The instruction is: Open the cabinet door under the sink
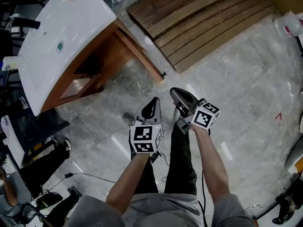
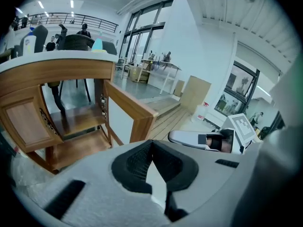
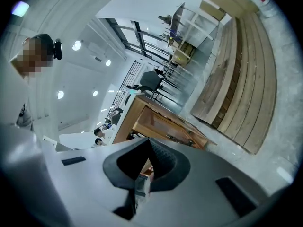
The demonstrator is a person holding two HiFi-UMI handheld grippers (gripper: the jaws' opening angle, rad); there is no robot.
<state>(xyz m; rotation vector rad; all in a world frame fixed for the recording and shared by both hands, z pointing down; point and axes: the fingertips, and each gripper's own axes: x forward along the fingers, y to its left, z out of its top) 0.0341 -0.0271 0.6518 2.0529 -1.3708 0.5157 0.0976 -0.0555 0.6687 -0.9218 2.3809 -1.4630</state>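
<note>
The left gripper (image 1: 151,109) and the right gripper (image 1: 182,98) are both squeezed shut, holding nothing. Far off to the left, the cabinet door (image 1: 140,54) under the white sink (image 1: 71,30) stands open.

Left tool (image 1: 154,103) and right tool (image 1: 177,92) side by side, jaws together, empty.

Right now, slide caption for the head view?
Wooden under-sink cabinet with white basin top, door swung open; left gripper and right gripper, both shut, held over grey stone floor.
</note>
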